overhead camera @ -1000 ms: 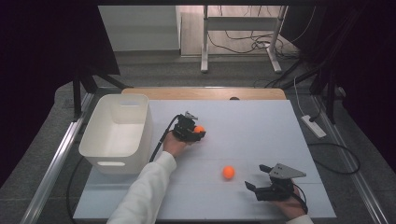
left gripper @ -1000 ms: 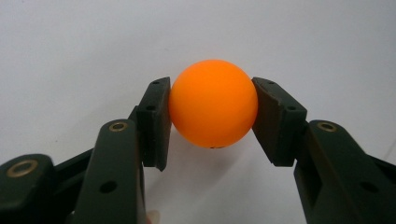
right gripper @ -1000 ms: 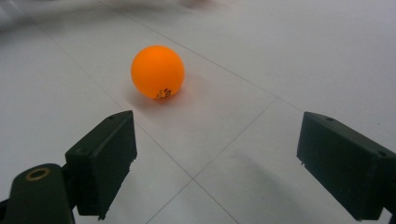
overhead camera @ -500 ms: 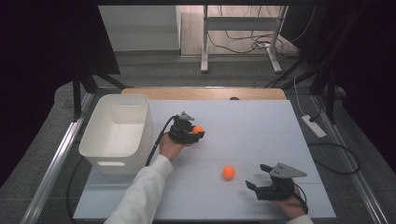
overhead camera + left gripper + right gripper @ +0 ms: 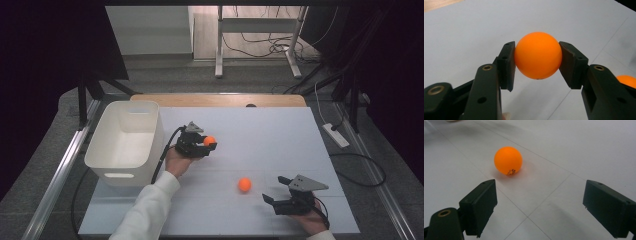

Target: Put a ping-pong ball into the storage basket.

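My left gripper (image 5: 209,143) is shut on an orange ball (image 5: 209,140), held a little above the table just right of the white bin (image 5: 125,142). In the left gripper view both pads press the held ball (image 5: 538,58) from either side. A second orange ball (image 5: 244,184) lies on the white table, right of centre. My right gripper (image 5: 274,190) rests near the front right of the table and is open. In the right gripper view that loose ball (image 5: 508,160) lies ahead and to the left of the wide jaws, untouched.
The white bin stands at the table's left side with nothing visible inside. A wooden strip (image 5: 220,100) runs along the table's far edge. A power strip (image 5: 336,135) lies on the floor to the right. Metal desk legs (image 5: 218,45) stand beyond the table.
My left hand has moved left toward the bin and risen slightly, carrying the orange ball. The right gripper and the loose ball have stayed where they were.
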A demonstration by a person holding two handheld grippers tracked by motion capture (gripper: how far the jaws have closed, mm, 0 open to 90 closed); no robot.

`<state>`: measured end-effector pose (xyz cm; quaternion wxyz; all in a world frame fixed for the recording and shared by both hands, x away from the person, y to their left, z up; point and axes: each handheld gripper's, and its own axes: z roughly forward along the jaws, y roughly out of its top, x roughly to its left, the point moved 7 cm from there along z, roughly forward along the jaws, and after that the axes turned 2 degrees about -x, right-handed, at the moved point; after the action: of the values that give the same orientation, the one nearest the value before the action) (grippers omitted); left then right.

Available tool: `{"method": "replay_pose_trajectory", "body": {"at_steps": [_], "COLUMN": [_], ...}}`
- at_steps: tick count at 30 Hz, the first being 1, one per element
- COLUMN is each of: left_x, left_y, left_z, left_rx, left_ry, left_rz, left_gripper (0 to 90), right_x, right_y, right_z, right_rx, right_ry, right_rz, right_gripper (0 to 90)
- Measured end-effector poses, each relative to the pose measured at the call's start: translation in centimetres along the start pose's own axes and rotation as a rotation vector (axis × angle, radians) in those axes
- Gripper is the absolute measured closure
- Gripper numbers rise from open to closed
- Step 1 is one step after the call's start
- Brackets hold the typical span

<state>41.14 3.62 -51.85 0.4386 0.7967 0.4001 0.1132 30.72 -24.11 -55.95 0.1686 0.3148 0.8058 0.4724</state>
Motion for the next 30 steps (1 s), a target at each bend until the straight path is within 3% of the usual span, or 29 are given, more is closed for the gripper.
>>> {"method": "replay_pose_trajectory", "body": {"at_steps": [11,20,30], "left_x": [-1.0,-1.4,-2.3], "left_y": [0.5,0.8,1.2], "left_z": [-1.5,-2.5,-3.8], "left_rx": [-0.034,-0.066,-0.101], "left_ry": [-0.015,-0.029,-0.045], "left_rz": [0.027,0.020,0.040], "left_gripper": [50.7,50.6,50.6], "right_x": [-0.1,-0.1,-0.3], "right_y": [-0.1,-0.1,-0.1], "right_z": [0.0,0.0,-0.1], "right_rx": [0.005,0.010,0.010], "right_ry": [-0.008,-0.016,-0.023], "right_rz": [-0.002,-0.005,-0.006], "right_gripper": [11.9,11.9,11.9]}}
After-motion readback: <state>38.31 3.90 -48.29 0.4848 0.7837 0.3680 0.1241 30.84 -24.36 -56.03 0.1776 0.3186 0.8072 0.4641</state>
